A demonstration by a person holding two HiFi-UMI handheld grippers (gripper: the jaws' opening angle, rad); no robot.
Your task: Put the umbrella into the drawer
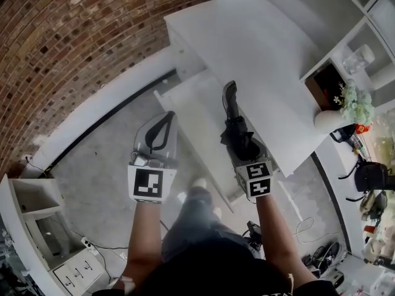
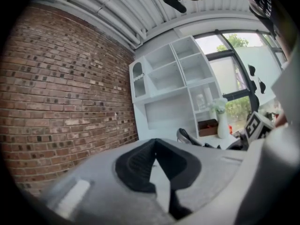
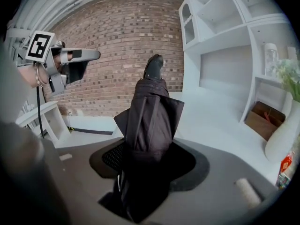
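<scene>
**Umbrella held over the drawer's edge**

The umbrella, black and folded, is clamped in the right gripper. In the right gripper view the jaws press on its lower, cloth-wrapped part and the handle end points forward and away. The right forearm reaches ahead with the gripper tipped downward. It holds the umbrella in the air along the line where the drawer meets the front edge of the desk.

The left gripper is out beside it, well apart, over the drawer's left edge and pointing nearly level. Its jaws meet at the tips with nothing between them.

The drawer stands pulled out below the desk top, its white floor showing. At the desk's far right corner a white vase holds pale flowers. Behind it, in the shelf, one low compartment holds a brown box. The compartment above it holds a clear jar.
</scene>
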